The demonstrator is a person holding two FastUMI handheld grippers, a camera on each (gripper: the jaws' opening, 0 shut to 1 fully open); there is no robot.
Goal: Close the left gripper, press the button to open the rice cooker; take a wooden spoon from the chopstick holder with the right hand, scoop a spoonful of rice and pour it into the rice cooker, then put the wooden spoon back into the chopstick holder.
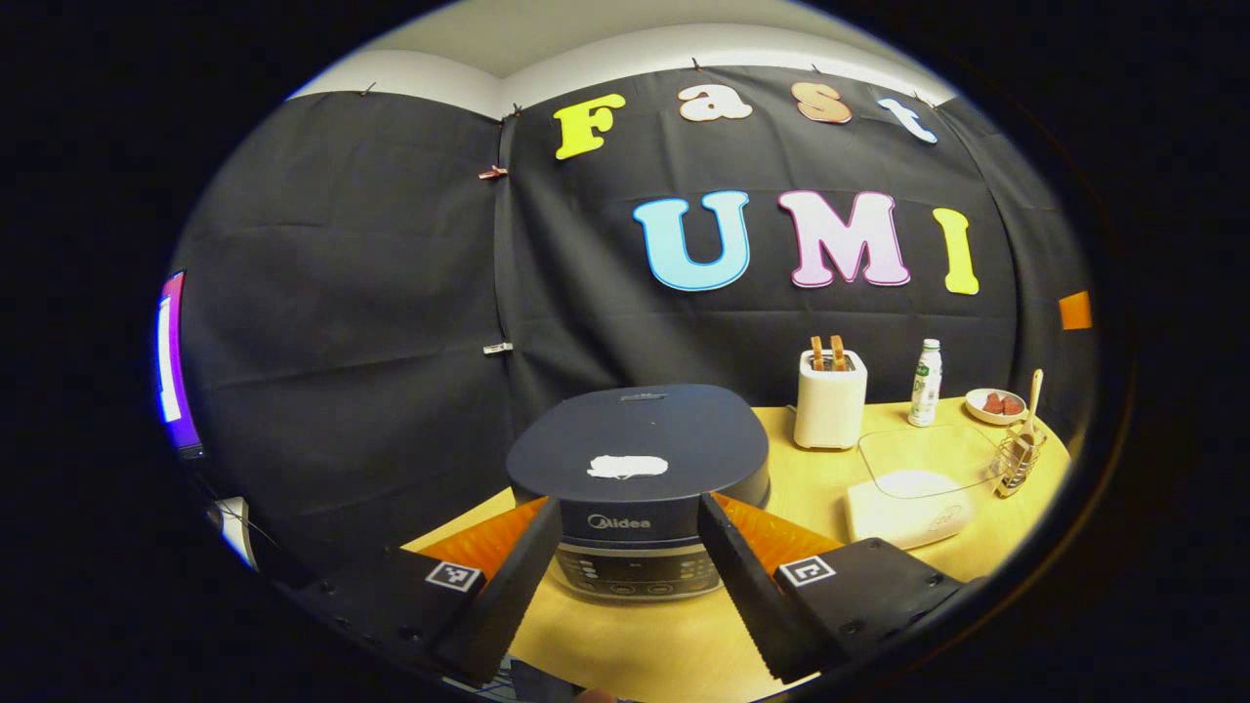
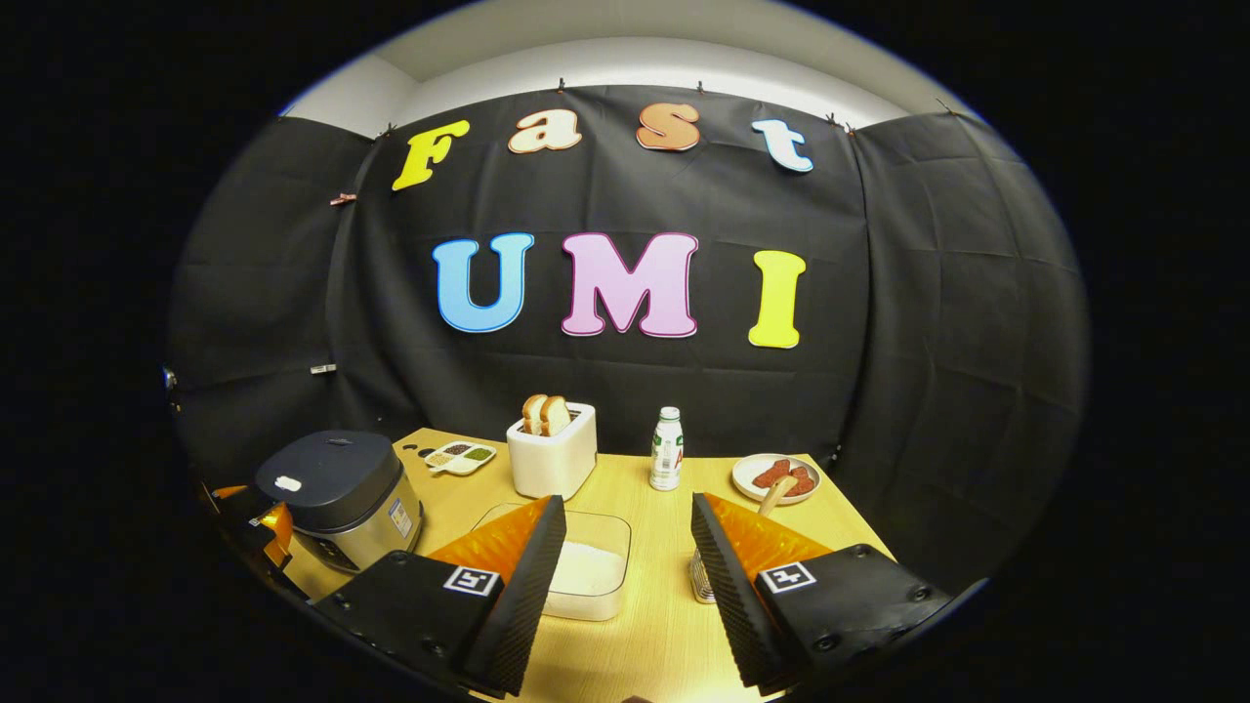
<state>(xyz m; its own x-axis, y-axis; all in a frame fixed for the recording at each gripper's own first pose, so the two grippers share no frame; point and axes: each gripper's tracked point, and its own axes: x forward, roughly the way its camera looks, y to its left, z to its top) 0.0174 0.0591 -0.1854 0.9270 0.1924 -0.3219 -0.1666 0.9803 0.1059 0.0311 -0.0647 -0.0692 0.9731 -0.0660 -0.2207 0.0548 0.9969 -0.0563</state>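
left hand-held gripper: my left hand-held gripper (image 1: 630, 586) is wide apart, nothing between its fingers; it hangs low over the surface (image 1: 684, 635) right in front of the rice cooker, not touching it.
rice cooker: rice cooker (image 1: 635, 478) dead ahead in the left gripper view, dark lid down, white patch on top, control panel facing me. In the right gripper view it sits at the far left edge of the surface (image 2: 337, 498).
seasoning tray: small divided tray (image 2: 459, 456) behind the cooker, left of the toaster, in the right gripper view.
toaster: white toaster (image 2: 553, 451) at the back with two bread slices sticking up.
rice container: clear lidded box of white rice (image 2: 586, 571) mid-surface, in front of the toaster, partly behind my right gripper's left finger; in the left gripper view it is right of the cooker (image 1: 908, 498).
right hand-held gripper: my right hand-held gripper (image 2: 625, 596) is spread apart, empty, above the near surface edge.
bottle: small white bottle (image 2: 667, 449) upright at the back, right of the toaster.
chopstick holder: wire chopstick holder (image 1: 1019, 459) near the right edge, just right of the rice box.
wooden spoon: wooden spoon (image 1: 1031, 400) stands in the holder, handle up, tilted slightly.
plate: plate (image 2: 776, 478) with reddish pieces back right, behind the holder.
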